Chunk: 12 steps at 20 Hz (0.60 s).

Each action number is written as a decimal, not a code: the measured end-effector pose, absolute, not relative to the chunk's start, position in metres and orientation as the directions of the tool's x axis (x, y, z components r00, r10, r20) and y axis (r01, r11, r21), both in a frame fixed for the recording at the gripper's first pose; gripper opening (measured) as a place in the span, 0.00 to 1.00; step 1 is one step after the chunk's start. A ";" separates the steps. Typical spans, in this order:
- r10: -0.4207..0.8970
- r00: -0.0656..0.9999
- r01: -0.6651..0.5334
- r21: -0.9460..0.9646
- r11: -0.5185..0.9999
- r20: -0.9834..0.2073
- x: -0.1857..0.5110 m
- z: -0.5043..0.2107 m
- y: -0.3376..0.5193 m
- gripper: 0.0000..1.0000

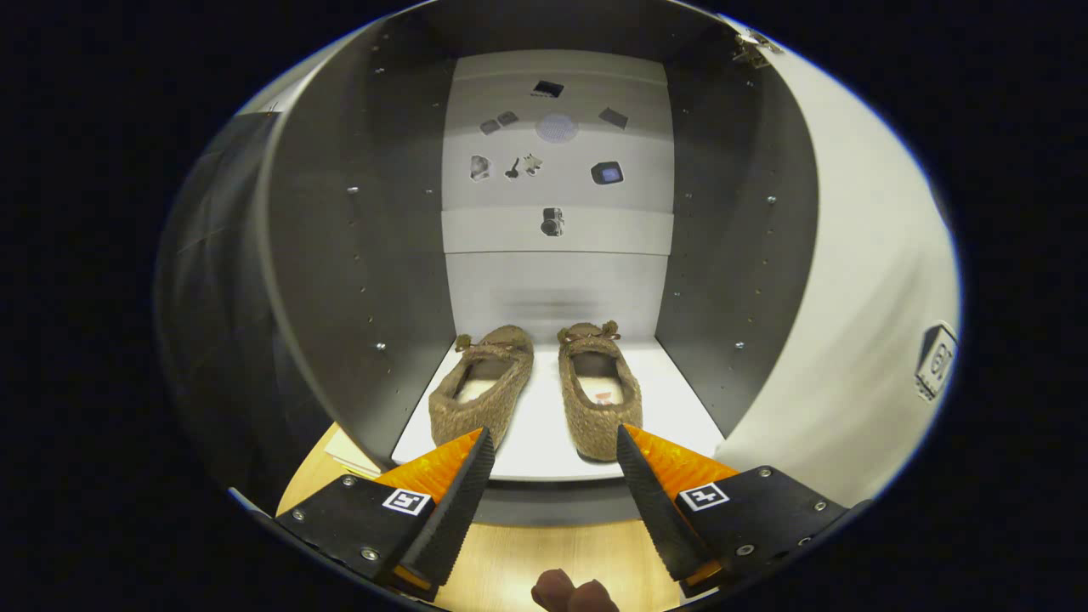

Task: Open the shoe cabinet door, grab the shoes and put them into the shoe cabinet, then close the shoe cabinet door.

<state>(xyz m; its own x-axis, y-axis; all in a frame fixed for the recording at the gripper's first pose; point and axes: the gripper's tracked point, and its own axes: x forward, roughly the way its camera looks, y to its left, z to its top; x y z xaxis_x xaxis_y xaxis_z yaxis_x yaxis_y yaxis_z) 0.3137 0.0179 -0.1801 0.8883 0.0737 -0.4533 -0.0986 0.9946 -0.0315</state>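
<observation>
We are looking straight into the open shoe cabinet [357, 255], whose door [850, 323] is standing swung wide to the right. Our gripper [554, 444] is hovering just outside the front edge of the cabinet floor [544, 425], its fingers spread apart and grasping nothing.

The two shoes [544, 382] are sitting side by side on that pale floor, toes pointing toward the back wall [557, 280]. We are seeing the left shoe [484, 387] angled slightly, its heel just beyond the left finger [450, 484]. The right shoe [597, 387] is lying straighter, its heel close ahead of the right finger [659, 501]. The shoes are lying near each other but apart, with a strip of bare floor showing between them.

Several small stickers [552, 161] are showing higher on the back wall; we cannot tell what they depict. Below the fingers, a wooden surface [544, 552] is showing, and someone's fingertips [574, 592] are peeking in at the bottom.
</observation>
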 end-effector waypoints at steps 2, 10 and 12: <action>0.116 0.889 -0.134 -0.009 0.991 -0.443 0.281 -0.173 0.018 0.92; 0.216 0.895 -0.208 0.065 0.976 -0.391 0.143 -0.153 -0.032 0.93; 0.237 0.897 -0.217 0.096 0.972 -0.374 0.116 -0.147 -0.042 0.93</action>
<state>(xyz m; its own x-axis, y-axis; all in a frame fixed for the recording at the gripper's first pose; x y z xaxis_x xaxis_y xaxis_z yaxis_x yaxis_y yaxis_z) 0.1161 -0.0416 -0.1472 0.8967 0.2369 -0.3738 -0.2165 0.9715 0.0964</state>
